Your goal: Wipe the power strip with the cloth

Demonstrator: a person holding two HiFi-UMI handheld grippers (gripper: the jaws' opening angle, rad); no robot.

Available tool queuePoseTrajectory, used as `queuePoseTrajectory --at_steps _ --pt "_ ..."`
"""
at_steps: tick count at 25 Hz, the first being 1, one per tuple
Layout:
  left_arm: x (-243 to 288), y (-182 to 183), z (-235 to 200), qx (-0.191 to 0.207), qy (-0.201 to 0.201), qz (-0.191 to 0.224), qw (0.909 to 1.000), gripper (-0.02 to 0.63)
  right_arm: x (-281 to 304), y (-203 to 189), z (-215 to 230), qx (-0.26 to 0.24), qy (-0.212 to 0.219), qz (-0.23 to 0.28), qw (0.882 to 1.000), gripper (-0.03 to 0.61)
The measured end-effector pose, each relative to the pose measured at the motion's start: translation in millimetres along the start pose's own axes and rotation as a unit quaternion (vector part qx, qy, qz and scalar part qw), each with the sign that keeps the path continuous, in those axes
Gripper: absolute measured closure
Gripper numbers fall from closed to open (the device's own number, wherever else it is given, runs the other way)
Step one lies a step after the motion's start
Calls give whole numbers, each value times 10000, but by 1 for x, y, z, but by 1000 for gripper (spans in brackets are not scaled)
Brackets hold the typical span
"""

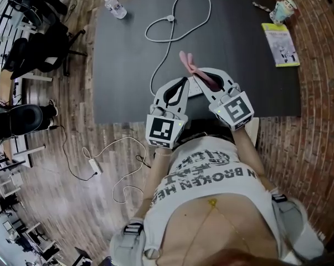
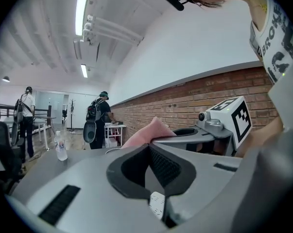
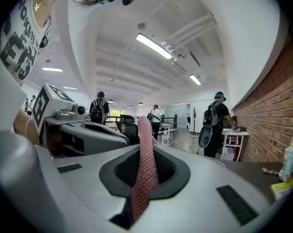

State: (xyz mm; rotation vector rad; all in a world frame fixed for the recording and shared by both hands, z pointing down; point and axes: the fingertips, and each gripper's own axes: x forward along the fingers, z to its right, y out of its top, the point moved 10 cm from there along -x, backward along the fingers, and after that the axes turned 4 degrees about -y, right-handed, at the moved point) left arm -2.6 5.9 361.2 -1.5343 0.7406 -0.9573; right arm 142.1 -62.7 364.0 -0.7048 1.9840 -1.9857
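A white power strip (image 1: 193, 88) lies near the front edge of the black table (image 1: 128, 65), and its white cable (image 1: 168, 19) loops toward the far side. My right gripper (image 1: 202, 75) is shut on the pink cloth (image 1: 188, 64), which runs up between its jaws (image 3: 145, 152) and sticks out past the tips. Just left of it my left gripper (image 1: 183, 82) is shut, with nothing seen between its pads (image 2: 148, 147). Below those jaws a bit of the power strip (image 2: 157, 205) shows. The two grippers are side by side, with the cloth (image 2: 148, 132) between them.
A water bottle (image 1: 115, 7) stands at the table's far left. A cup (image 1: 283, 10) and a yellow booklet (image 1: 279, 43) sit at the far right. Office chairs (image 1: 39, 43) and a second power strip with cords (image 1: 94, 165) are on the wooden floor at left. People stand in the background (image 3: 216, 123).
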Motion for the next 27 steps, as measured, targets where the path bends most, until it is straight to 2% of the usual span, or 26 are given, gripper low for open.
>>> queuePoseTrajectory --at_steps 11,27 --pt "3 7 5 50 112 59 9999 606 -3 5 1 -118 90 176 9997 563" --pt "0 8 11 119 98 12 9999 606 -8 7 -4 -210 102 73 9997 563"
